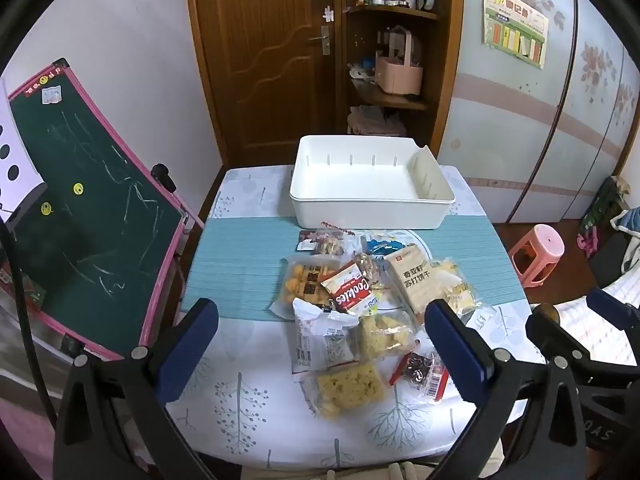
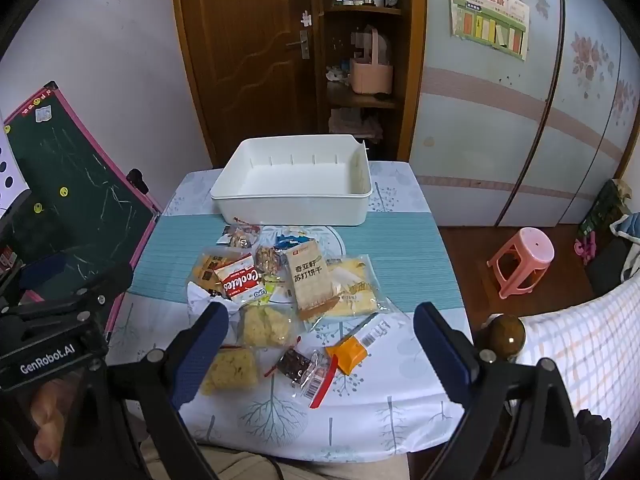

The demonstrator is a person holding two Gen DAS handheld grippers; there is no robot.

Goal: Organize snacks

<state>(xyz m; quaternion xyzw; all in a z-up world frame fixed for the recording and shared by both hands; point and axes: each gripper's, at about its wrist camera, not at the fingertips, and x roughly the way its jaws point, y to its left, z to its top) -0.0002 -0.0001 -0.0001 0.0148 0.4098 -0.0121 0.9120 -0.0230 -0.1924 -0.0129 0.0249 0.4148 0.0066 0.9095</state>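
Observation:
A pile of snack packets lies in the middle of the table: a red Cookies packet (image 1: 350, 294) (image 2: 239, 280), a tan cracker pack (image 1: 414, 284) (image 2: 310, 280), yellow rice-puff bags (image 1: 348, 388) (image 2: 232, 368), a dark small packet (image 1: 418, 368) (image 2: 296, 366) and an orange packet (image 2: 348, 354). Behind the pile stands an empty white bin (image 1: 372, 204) (image 2: 292, 200). My left gripper (image 1: 320, 344) hovers open above the near side of the pile. My right gripper (image 2: 320, 344) is open too, over the near packets. Neither holds anything.
The table (image 1: 240, 264) wears a leaf-print cloth with a teal runner. A green chalkboard (image 1: 92, 220) leans at the left edge. A pink stool (image 2: 524, 260) stands on the floor to the right, beside a checked fabric edge (image 2: 580, 344). A door and shelves rise behind.

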